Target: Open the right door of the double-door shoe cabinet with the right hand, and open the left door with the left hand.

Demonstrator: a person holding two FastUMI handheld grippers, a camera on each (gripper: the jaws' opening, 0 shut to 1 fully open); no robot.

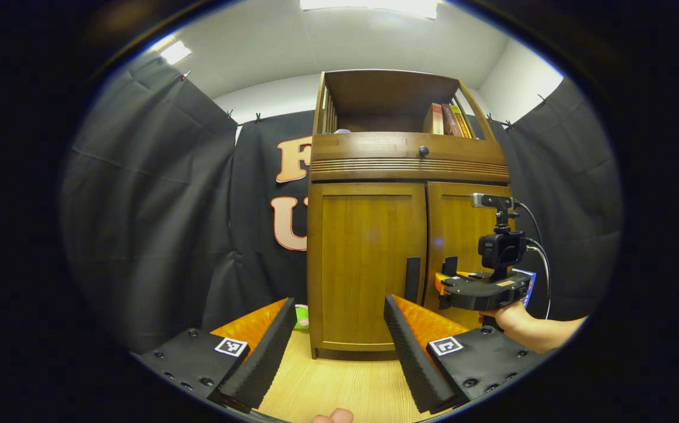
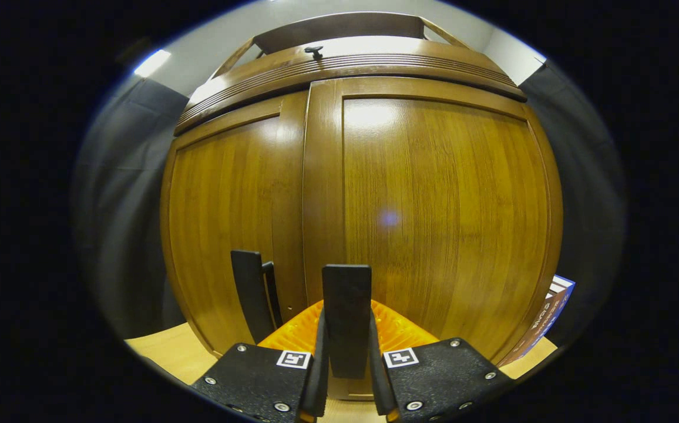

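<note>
Cabinet (image 1: pixel 375 258) on wood floor (image 1: pixel 328 388); right gripper (image 2: pixel 346 352) clamps handle (image 2: pixel 346 317), left gripper (image 1: pixel 333 346) spread.

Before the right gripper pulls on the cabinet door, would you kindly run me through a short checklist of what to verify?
1. Right gripper closed on the right door handle: ok, both fingers press its sides.
2. Right door closed, ready to pull: ok.
3. Left gripper open for its handle: ok, fingers wide apart.
4. Left door handle unobstructed: ok, nothing on it.
5. Left gripper out of the right door's swing: cannot tell.
6. Box beside the cabinet out of the door's path: cannot tell.
</note>
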